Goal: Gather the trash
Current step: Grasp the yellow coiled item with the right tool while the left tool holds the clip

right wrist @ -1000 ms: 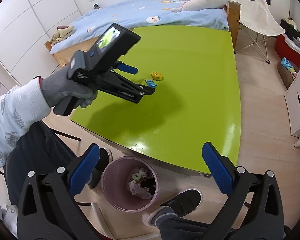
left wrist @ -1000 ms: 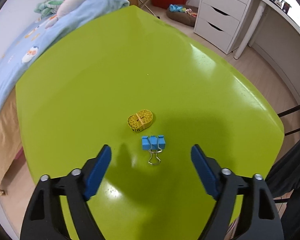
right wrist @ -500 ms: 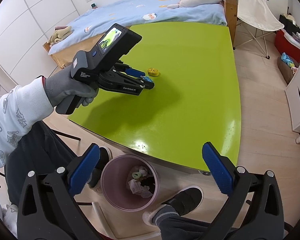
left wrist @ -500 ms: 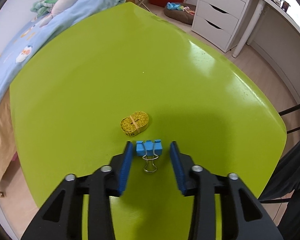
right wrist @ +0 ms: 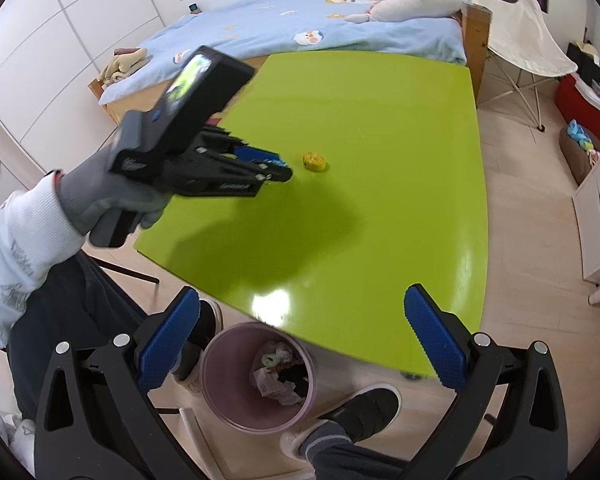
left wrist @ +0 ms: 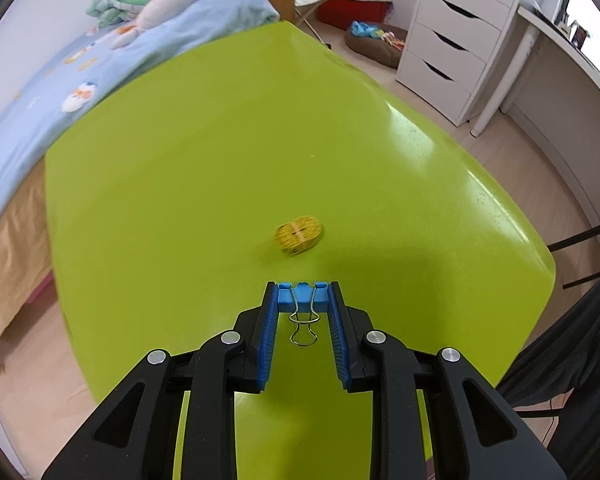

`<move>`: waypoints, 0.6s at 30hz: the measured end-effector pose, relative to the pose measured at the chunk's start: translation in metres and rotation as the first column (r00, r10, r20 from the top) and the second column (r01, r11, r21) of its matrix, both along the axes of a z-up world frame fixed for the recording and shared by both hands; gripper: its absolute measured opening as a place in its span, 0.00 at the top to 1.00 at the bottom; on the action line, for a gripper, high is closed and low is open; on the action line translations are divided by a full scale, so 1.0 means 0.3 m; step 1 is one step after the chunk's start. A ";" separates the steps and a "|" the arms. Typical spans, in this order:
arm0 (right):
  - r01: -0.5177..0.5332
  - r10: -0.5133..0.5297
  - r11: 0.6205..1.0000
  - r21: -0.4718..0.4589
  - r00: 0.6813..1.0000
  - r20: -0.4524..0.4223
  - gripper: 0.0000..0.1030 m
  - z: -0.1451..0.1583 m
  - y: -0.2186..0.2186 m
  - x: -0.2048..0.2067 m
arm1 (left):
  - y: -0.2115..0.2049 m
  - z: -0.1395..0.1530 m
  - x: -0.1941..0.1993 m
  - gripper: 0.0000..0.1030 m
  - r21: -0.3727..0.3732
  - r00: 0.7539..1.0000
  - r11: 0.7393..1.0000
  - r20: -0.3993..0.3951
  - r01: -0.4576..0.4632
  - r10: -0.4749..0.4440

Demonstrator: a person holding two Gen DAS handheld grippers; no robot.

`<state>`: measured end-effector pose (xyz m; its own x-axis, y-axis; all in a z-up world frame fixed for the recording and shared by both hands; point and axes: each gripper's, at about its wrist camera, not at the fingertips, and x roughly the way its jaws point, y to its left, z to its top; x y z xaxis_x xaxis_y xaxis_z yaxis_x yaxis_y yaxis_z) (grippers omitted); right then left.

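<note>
Jaws of the left gripper (left wrist: 303, 294): nearly together, having just been closing, blue pads pressed on either side of a blue binder clip (left wrist: 302, 299). Clip body sits between the fingertips; its wire handle (left wrist: 303, 330) trails back into the gap between the pads. Whether the clip is clear of the surface cannot be told.

Left wrist view, further items:
- Yellow rolled tape (left wrist: 299, 235), lying flat just ahead of the fingertips, slightly left of their line, apart from the clip.
- Green table (left wrist: 220, 152), under and ahead of the jaws, bare beyond the roll.
- Bed with blue cover (left wrist: 100, 68), far ahead to the left, past the table edge.
- White drawer unit (left wrist: 456, 36), far ahead to the right.

Right wrist view:
- Right gripper (right wrist: 300, 334): jaws spread wide, nothing between the pads.
- Pink trash bin (right wrist: 220, 376), on the floor directly below the gap between the jaws, holding crumpled scraps (right wrist: 274, 374).
- Table near edge (right wrist: 340, 280), just ahead of the jaws.
- Left gripper (right wrist: 278, 168), well ahead to the left, held in a grey-gloved hand (right wrist: 100, 196) with a white sleeve; a sliver of the blue clip shows at its tip.
- Yellow roll (right wrist: 314, 161), just beyond that tip, on the table.
- Shoe (right wrist: 364, 404), on the floor beside the bin.
</note>
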<state>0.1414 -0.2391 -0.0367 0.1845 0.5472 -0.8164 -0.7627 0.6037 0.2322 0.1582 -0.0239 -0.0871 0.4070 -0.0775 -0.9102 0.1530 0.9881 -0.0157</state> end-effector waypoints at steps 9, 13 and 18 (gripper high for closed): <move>-0.023 0.024 0.996 -0.091 1.000 0.010 0.03 0.001 0.214 0.169 | 0.094 0.076 -0.121 0.76 -0.008 0.998 0.998 0.028 -0.061 0.062; -0.023 0.019 0.989 -0.148 0.999 -0.029 0.03 -0.030 0.343 0.258 | 0.115 0.090 -0.175 0.76 -0.012 0.997 0.997 0.038 -0.071 0.072; -0.011 -0.010 0.976 -0.218 0.995 -0.096 0.03 -0.088 0.487 0.348 | 0.153 0.090 -0.212 0.76 -0.039 0.995 0.995 0.041 -0.094 0.096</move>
